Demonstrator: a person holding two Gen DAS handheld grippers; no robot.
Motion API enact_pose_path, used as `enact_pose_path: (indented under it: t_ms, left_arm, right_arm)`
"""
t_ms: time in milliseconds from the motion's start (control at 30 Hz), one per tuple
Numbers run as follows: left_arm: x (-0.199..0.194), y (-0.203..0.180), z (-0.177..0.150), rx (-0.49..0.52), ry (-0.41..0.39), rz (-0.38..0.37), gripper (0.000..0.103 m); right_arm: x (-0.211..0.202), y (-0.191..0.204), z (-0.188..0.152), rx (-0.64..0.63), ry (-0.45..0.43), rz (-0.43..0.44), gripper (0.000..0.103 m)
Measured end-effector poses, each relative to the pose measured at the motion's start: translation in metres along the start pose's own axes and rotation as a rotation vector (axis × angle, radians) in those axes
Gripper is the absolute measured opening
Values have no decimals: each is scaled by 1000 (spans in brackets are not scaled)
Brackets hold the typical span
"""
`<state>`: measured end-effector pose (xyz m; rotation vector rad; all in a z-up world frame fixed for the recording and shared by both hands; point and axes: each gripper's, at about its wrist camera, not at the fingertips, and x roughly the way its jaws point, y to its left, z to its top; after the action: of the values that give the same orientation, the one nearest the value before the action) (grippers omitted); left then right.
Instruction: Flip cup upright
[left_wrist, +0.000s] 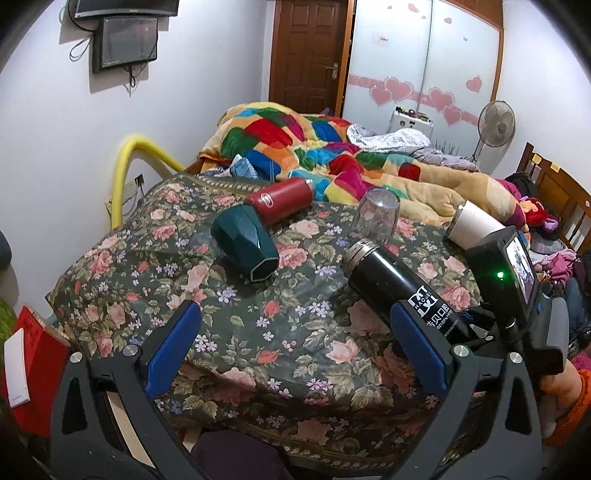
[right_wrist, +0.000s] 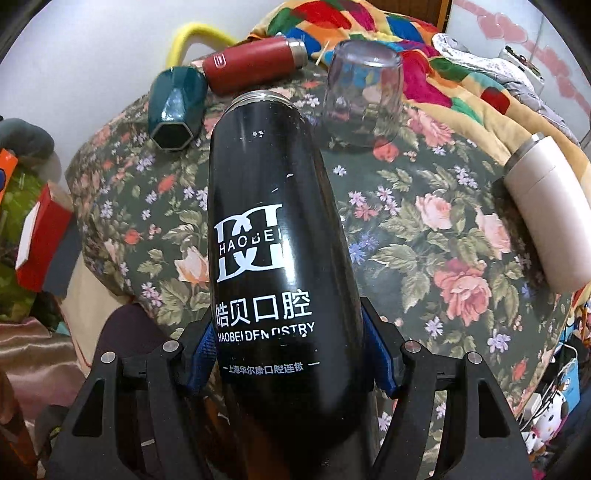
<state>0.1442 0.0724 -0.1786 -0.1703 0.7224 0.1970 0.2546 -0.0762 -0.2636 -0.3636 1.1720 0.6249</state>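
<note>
The right hand-held gripper (right_wrist: 288, 354) clamps the black cup (right_wrist: 273, 229) near its base, holding it tilted above the floral-covered table (right_wrist: 424, 229). The left hand-held gripper (left_wrist: 295, 343) hangs wide open, holding nothing, beside it.

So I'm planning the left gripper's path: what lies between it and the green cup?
Only bare floral cloth lies between the open left gripper and the toppled green cup, as the left wrist view shows.
</note>
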Motion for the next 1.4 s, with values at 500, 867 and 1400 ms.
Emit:
enact_pose_path:
  t_ms: [500,867,1400]
  left_arm:
    - [29,0,-7,-17,83,-15,103]
    - [42,-8,4,-31,126,-43,103]
    - [131,-56,-5,-141,441,-192,92]
  right_arm:
    - [17,4,4,-24,33,-23,67]
    - [-31,-7,-2,1,-50,24,67]
    - [-140,-47,-62,143,-349,-184,70]
